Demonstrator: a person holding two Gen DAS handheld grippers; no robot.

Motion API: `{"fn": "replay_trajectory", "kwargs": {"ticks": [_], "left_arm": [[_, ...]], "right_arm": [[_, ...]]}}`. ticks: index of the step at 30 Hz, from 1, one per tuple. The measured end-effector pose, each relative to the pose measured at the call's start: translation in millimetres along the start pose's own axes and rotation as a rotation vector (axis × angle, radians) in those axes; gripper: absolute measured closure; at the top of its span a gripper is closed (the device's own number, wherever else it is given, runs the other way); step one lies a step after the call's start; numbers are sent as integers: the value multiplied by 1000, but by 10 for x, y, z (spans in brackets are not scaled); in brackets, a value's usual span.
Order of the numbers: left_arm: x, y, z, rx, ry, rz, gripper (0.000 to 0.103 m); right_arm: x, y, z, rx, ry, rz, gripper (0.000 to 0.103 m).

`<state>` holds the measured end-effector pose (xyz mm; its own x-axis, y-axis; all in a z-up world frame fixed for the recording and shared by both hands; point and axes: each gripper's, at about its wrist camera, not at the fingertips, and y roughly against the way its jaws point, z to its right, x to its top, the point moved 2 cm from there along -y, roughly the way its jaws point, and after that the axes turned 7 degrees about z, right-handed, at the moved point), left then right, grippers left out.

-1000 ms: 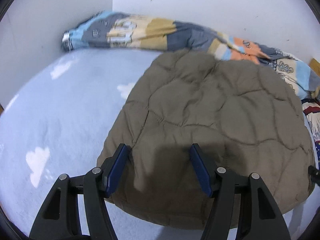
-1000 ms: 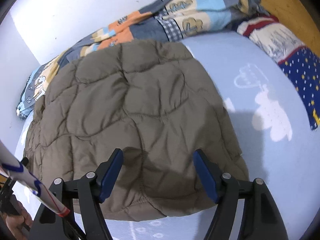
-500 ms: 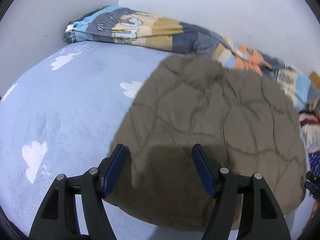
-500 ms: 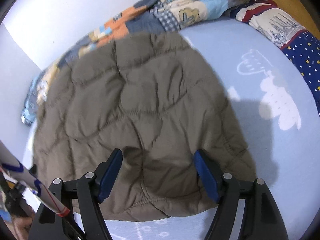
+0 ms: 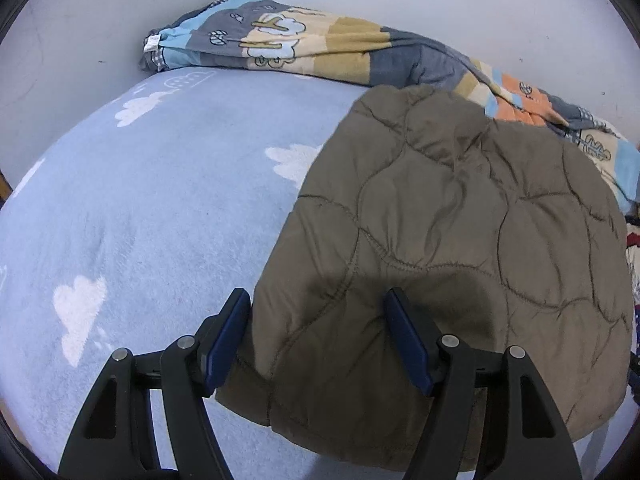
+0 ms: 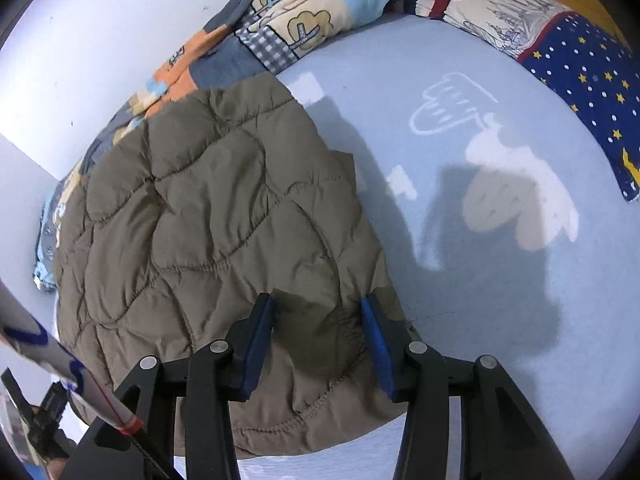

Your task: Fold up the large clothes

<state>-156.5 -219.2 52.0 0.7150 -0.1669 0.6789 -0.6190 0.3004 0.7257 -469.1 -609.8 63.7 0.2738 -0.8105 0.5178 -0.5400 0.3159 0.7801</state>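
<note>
the quilted brown jacket [image 5: 460,240] lies folded on the bed [image 5: 160,200]. left claw [image 5: 320,332] is spread wide over its near left edge, right claw [image 6: 320,336] likewise released at the right corner, both seemingly lining up a pinch.

both wrist views look closely down, sharing the quilted jacket [image 5: 460,240] [image 6: 216,216] from opposite corners.

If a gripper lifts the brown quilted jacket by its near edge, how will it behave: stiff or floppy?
The jacket is probably floppy: its puffy quilted panels wrinkle and sag over the bed. It likely feels light for its bulk, since it looks padded. The smooth shell may slip, so the right gripper, jaws open around the hem, needs a deep bite.
</note>
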Motion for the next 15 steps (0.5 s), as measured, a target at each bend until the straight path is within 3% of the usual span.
{"fn": "replay_trajectory", "kwargs": {"ticks": [7,11,15], "left_arm": [[121,308,49,5,-31,135,34],[107,339,185,-54,-59,141,34],[46,291,338,-65,-126,124,34]], "right_arm": [[123,338,-130,33,26,104,53],[54,312,-342,114,86,96,53],[-109,252,-653,124,214,79,53]]}}
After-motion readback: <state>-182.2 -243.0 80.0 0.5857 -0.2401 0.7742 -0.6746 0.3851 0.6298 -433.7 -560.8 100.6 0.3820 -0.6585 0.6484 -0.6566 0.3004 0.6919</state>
